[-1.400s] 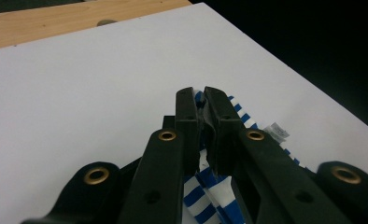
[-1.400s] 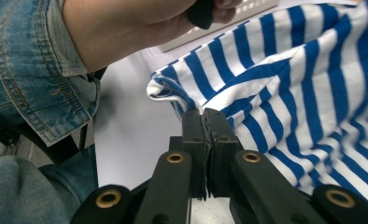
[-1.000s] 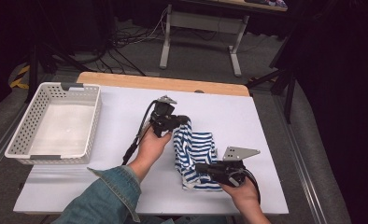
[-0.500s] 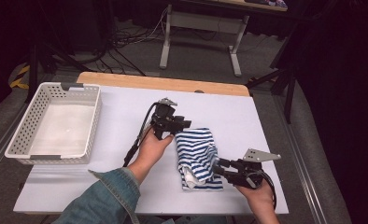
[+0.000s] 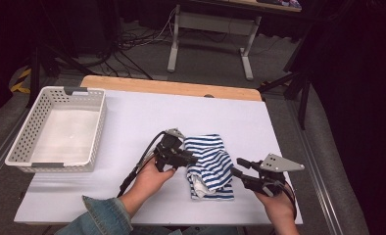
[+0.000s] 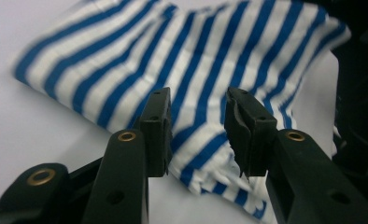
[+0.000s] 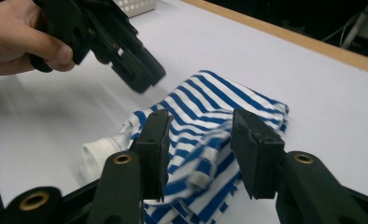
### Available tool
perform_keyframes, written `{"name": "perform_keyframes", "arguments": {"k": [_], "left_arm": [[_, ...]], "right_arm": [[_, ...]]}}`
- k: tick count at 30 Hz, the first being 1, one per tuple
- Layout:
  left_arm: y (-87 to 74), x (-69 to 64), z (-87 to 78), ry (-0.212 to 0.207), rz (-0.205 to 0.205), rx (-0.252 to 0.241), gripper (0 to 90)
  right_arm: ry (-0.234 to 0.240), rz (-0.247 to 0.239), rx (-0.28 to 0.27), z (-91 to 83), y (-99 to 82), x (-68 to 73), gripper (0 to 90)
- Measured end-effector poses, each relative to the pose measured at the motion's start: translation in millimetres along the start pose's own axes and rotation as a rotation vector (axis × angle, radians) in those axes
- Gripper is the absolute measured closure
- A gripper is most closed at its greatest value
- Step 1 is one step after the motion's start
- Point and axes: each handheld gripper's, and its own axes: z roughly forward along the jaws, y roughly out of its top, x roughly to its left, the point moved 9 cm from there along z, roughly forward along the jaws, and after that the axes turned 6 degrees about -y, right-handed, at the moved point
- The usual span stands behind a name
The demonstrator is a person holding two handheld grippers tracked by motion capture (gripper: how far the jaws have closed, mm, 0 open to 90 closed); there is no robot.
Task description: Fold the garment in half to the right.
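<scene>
Beneath both grippers, spreading wide: white table cover, with a bare wooden edge running along the far side. Off to the far left of the left gripper, well apart from it, sitting near the table's left edge: white perforated plastic basket.

Between the two grippers, lying bunched and partly folded on the cover: blue-and-white striped garment, showing a plain white hem or lining at its near left corner. Just beyond the left gripper's tips in the left gripper view, filling the space ahead: same striped cloth, stripes running diagonally.

Just left of the garment, held in a hand with a denim sleeve trailing behind: left gripper, pointing right at the cloth's left edge, jaws standing partly apart after just opening and then easing slightly closer, pads not pressing on anything, cloth showing beyond the gap.

Just right of the garment, pointing left toward its right edge: right gripper, grey three-cornered plate riding on top, jaws likewise parted after just opening, gripping nothing, striped folds lying loose ahead of and below the gap. Hovering past those folds in the right gripper view: left gripper again, tips angled down toward the cloth.
</scene>
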Motion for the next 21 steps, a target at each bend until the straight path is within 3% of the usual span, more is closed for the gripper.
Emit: {"name": "perform_keyframes", "arguments": {"k": [1,3,4,5,7,11,15,17,18,20,21], "left_arm": [[-3.6,-1.0,2.6,-0.003,0.007,0.017,62.9],[-9.0,-1.3,7.3,0.003,0.016,0.041,63.4],[-11.7,-1.5,9.7,0.0,0.015,0.056,63.5],[-13.4,-1.3,11.4,-0.004,0.017,0.067,63.5],[-19.3,0.3,15.9,-0.004,0.021,0.103,63.2],[-24.3,4.8,18.1,0.005,0.017,0.12,63.6],[-27.1,5.2,19.9,0.011,0.03,0.133,64.1],[-28.0,4.4,20.3,0.017,0.04,0.139,63.8],[-28.7,3.2,20.2,0.023,0.051,0.146,63.8],[-28.9,2.0,20.1,0.025,0.052,0.147,63.7],[-29.0,1.1,20.3,0.025,0.056,0.148,63.6]], "right_arm": [[0.049,-0.016,-0.008,2.5,2.8,10.3,59.6],[0.071,-0.019,-0.001,4.8,2.6,14.1,59.8],[0.122,-0.037,0.065,15.6,-4.1,23.2,59.3],[0.122,-0.037,0.065,15.6,-4.1,23.2,59.3],[0.162,-0.049,0.129,28.6,-14.3,31.4,57.5],[0.206,-0.055,0.227,47.4,-33.4,40.2,50.4],[0.216,-0.078,0.3,63.3,-51.8,43.1,41.5],[0.21,-0.087,0.314,67.7,-56.3,44.4,44.1],[0.199,-0.078,0.316,69.3,-56.6,44.7,57.8],[0.198,-0.07,0.32,69.0,-55.5,44.7,60.8],[0.179,-0.057,0.326,68.6,-52.8,43.2,71.1]]}}
